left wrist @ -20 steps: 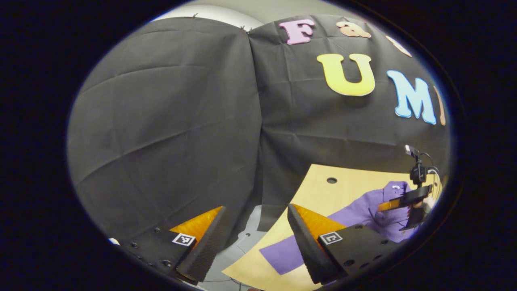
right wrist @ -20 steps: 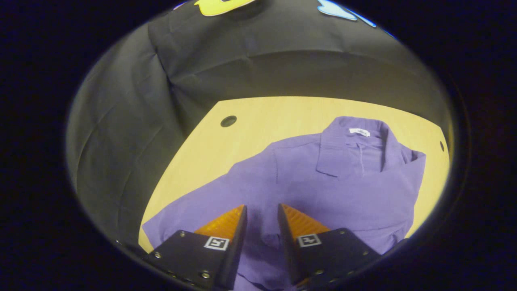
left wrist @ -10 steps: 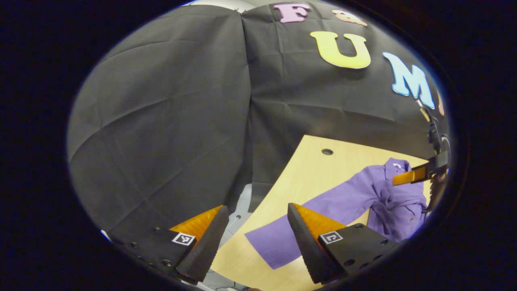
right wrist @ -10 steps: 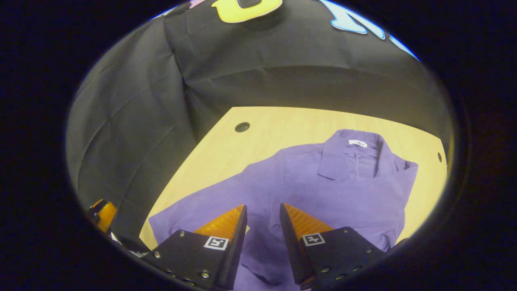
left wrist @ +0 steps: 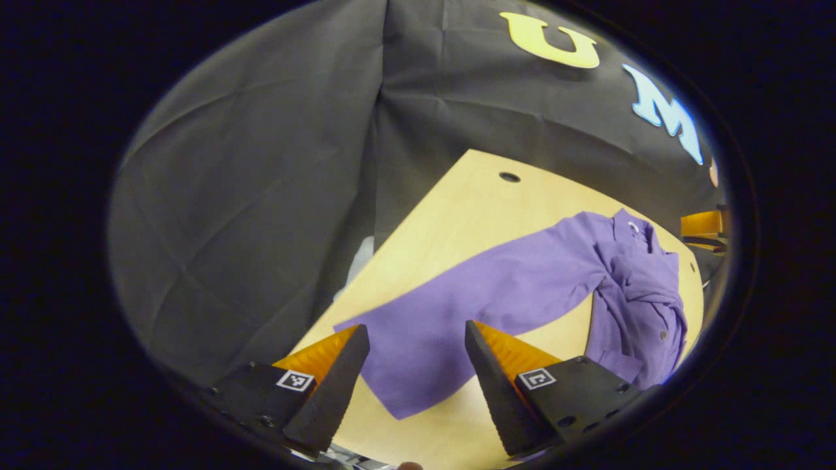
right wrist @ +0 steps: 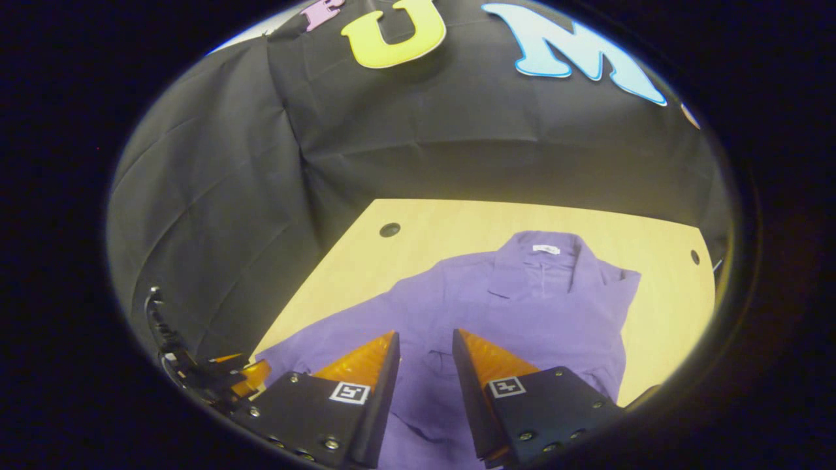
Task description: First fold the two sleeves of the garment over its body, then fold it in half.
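Neck label (right wrist: 546,249) white, unreadable. Garment (right wrist: 522,307) on surface (right wrist: 457,222) — collar toward 12 o'clock, spread sleeve (left wrist: 470,300) toward 7. Both grippers' jaws parted, empty — left gripper (left wrist: 414,365), right gripper (right wrist: 424,365).

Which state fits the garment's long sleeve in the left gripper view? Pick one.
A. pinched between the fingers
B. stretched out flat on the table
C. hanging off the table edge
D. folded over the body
B. The purple sleeve lies spread out across the table, away from the bunched body, and the left gripper hovers open above its cuff end without pinching it.
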A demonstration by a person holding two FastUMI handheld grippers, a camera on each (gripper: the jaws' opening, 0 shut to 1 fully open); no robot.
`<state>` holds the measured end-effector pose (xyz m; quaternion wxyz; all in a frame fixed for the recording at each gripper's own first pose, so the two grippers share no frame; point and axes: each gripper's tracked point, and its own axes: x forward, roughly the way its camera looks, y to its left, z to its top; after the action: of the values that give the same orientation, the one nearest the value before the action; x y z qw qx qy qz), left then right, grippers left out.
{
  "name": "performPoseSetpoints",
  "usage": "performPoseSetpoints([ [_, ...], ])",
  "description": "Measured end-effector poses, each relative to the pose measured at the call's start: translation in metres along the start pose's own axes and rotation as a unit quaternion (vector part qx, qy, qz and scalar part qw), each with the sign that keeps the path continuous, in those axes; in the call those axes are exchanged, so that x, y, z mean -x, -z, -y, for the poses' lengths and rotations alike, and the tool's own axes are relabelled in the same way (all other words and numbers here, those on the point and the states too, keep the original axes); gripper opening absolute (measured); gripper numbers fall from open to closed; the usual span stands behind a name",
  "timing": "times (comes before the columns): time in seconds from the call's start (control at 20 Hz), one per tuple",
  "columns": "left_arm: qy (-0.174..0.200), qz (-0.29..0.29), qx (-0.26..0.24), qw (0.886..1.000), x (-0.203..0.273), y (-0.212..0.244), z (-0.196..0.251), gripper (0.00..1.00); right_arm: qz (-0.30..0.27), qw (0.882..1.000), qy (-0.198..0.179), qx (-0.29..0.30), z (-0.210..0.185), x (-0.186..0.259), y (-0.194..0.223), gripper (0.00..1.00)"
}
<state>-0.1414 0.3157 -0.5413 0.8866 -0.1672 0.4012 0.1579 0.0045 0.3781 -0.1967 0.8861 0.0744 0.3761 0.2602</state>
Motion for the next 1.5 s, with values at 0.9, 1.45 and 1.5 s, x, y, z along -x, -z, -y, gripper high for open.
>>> performPoseSetpoints([
  [0.9,-0.021,-0.04,0.016,0.999,-0.039,0.024,0.017,0.1,-0.002,0.999,-0.001,-0.052,0.052,0.039,0.012,0.51],
  [1.45,-0.005,-0.011,-0.039,0.999,-0.032,-0.037,0.089,0.07,0.023,0.995,0.022,-0.091,0.102,0.064,0.007,0.51],
  [1.5,0.004,-0.002,-0.041,0.999,-0.031,-0.049,0.105,0.07,0.025,0.995,0.027,-0.096,0.107,0.067,0.007,0.51],
])
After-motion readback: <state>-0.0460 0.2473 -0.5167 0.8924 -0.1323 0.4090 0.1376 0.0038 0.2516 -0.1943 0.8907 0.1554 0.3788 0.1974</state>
